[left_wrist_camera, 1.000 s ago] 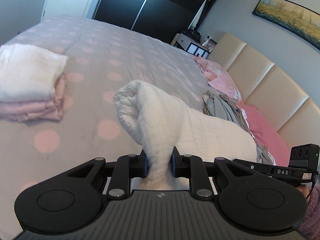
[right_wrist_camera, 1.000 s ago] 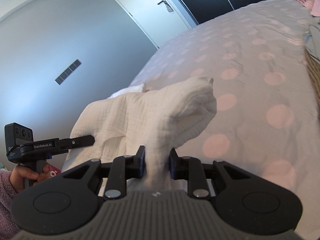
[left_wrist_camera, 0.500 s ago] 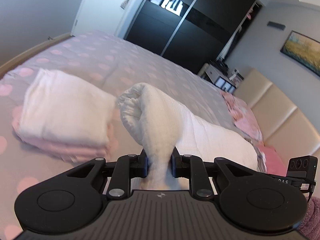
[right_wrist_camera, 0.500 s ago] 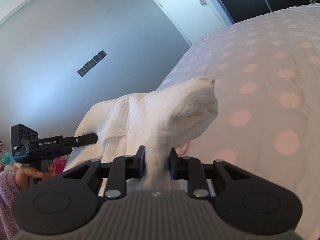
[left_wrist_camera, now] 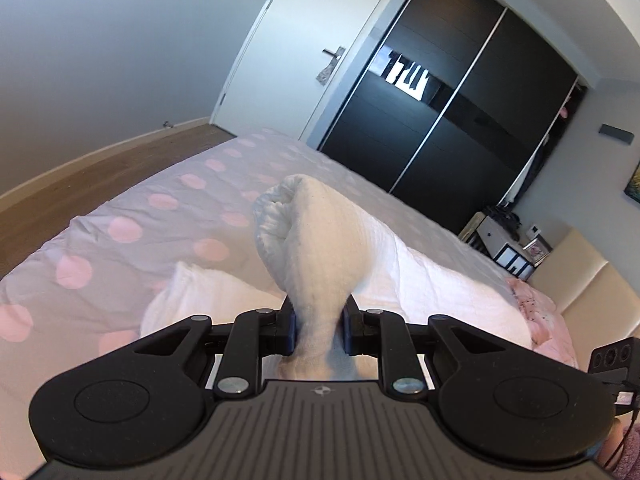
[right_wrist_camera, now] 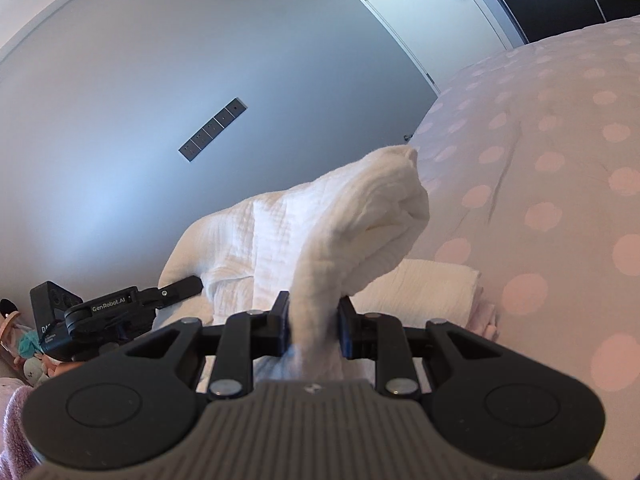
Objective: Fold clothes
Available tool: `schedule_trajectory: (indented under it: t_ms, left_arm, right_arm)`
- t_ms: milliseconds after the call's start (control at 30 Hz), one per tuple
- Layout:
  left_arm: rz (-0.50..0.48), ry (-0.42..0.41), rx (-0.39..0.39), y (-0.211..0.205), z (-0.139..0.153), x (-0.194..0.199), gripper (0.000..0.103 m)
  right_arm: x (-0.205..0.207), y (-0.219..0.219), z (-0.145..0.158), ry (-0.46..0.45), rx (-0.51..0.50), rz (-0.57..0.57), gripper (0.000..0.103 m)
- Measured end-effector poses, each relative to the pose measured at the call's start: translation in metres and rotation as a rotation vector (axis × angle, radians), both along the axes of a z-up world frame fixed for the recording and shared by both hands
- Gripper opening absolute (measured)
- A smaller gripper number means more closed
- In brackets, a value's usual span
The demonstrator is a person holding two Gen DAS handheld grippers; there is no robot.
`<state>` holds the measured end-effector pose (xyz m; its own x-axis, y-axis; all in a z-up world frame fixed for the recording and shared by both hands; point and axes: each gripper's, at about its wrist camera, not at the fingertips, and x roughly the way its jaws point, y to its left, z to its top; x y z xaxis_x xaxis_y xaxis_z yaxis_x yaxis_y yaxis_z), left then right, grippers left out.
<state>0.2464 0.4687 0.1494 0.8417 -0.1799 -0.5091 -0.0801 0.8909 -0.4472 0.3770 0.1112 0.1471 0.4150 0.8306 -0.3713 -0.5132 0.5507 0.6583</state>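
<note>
A folded white muslin cloth (left_wrist_camera: 320, 240) hangs in the air between both grippers, above the bed. My left gripper (left_wrist_camera: 319, 326) is shut on one bunched end of it. The other end (right_wrist_camera: 360, 232) is pinched by my right gripper (right_wrist_camera: 313, 326), also shut. Just below the held cloth lies a stack of folded clothes (left_wrist_camera: 200, 296), white on top; in the right wrist view the stack (right_wrist_camera: 436, 284) shows a pink layer at its edge. The left gripper's body appears at the left of the right wrist view, gripped by a hand.
The bed (left_wrist_camera: 132, 240) has a grey cover with pink dots. Pink clothes (left_wrist_camera: 532, 300) lie near the beige headboard (left_wrist_camera: 592, 292). Behind stand a black sliding wardrobe (left_wrist_camera: 448, 120), a white door (left_wrist_camera: 296, 48) and a wooden floor (left_wrist_camera: 80, 172). Toys (right_wrist_camera: 24, 344) sit low left.
Both grippers have carried the white cloth sideways across the bed and slightly up. The folded stack, earlier off to the left, now lies right under the cloth.
</note>
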Motion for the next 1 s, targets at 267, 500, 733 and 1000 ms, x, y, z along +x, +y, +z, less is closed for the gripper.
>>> schedule_trajectory:
  t_ms: [267, 500, 733, 1000]
  left_arm:
    - [0.013, 0.089, 0.003, 0.049, -0.08, 0.054, 0.018]
    - [0.022, 0.149, 0.006, 0.063, -0.141, 0.076, 0.018]
    - [0.038, 0.172, 0.037, 0.063, -0.162, 0.072, 0.021]
    - [0.073, 0.062, 0.19, 0.048, -0.1, 0.035, 0.036]
  right_arm:
    - [0.032, 0.041, -0.072, 0.065, -0.052, -0.016, 0.026]
    - [0.051, 0.049, -0.149, 0.176, -0.078, -0.071, 0.025]
    - [0.053, 0.052, -0.181, 0.196, -0.11, -0.098, 0.041]
    - [0.028, 0.035, -0.125, -0.095, -0.251, -0.137, 0.049]
